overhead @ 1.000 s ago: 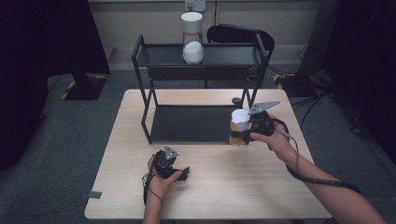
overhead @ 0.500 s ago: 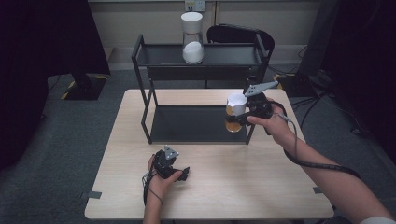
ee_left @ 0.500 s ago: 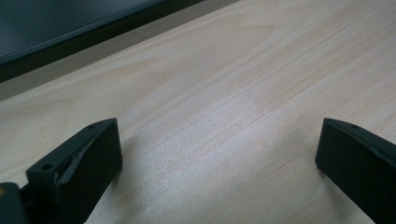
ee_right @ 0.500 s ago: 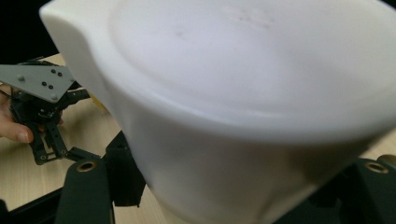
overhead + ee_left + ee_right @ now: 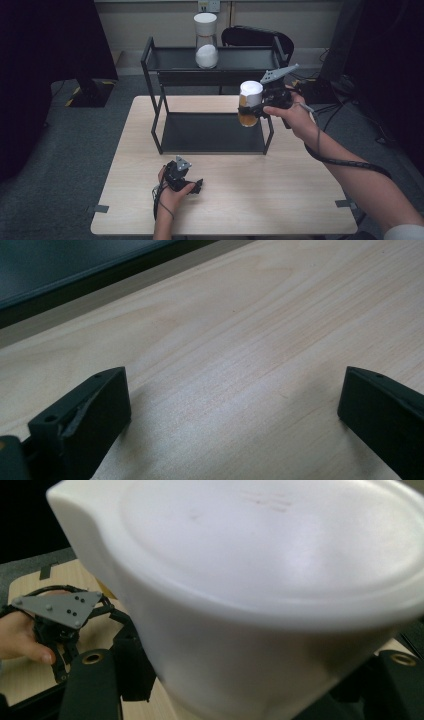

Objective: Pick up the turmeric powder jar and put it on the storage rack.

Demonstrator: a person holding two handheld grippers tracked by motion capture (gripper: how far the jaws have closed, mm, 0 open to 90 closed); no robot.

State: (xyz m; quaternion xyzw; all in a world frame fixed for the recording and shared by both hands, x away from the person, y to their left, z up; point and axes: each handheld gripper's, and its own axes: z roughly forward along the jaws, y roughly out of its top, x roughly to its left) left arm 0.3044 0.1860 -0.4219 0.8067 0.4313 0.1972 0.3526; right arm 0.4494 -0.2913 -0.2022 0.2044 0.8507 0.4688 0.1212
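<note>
A jar (image 5: 249,104) with a white lid and amber contents hangs in the air at the right front corner of the black two-tier rack (image 5: 159,120), about level with its top shelf. My right gripper (image 5: 258,110) is shut on it from the right. In the right gripper view the jar's white lid (image 5: 270,575) looms close between the jaws. A second jar (image 5: 206,42), with a white lid and white contents, stands on the rack's top shelf. My left gripper (image 5: 195,186) rests low on the wooden table (image 5: 280,200) near its front edge. In the left gripper view it (image 5: 235,390) is open with nothing in it.
The rack's lower shelf (image 5: 210,132) is bare. A dark chair (image 5: 255,37) stands behind the table. Cables lie on the floor at the right (image 5: 345,100). The left hand and its gripper (image 5: 57,615) appear beyond the held jar in the right gripper view.
My right gripper has lifted the amber jar and carried it away from the person, toward the rack's top right corner. The left gripper has stayed still.
</note>
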